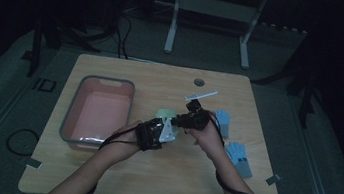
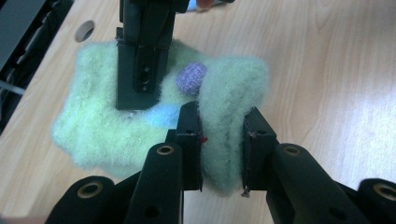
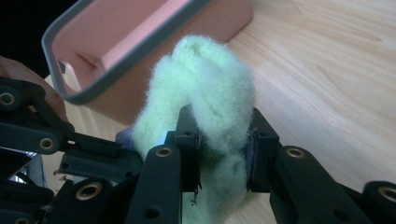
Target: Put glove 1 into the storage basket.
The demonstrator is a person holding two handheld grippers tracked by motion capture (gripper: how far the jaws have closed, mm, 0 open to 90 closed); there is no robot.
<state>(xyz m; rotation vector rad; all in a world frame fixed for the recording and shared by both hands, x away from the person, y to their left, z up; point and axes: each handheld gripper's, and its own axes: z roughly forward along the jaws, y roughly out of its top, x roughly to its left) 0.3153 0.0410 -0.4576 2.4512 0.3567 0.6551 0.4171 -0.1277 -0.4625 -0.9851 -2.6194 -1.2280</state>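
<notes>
A fuzzy pale green sock (image 2: 102, 126) with a purple patch (image 2: 191, 78) hangs between both grippers, just above the wooden table (image 1: 165, 172). My left gripper (image 2: 222, 128) is shut on a raised fold of it. My right gripper (image 3: 222, 128) is shut on another bunched part of the green sock (image 3: 210, 79). In the high view the left gripper (image 1: 162, 126) and right gripper (image 1: 179, 120) meet near the table's middle, with the green sock (image 1: 163, 113) showing between them. One jaw of the right gripper comes down onto the sock in the left gripper view.
A pink bin (image 1: 99, 110) with a grey rim stands on the table at the left, close beside the hands. Two light blue cloth pieces (image 1: 223, 121) (image 1: 240, 159) lie at the right. A white strip (image 1: 201, 96) and a round hole (image 1: 199, 82) are farther back.
</notes>
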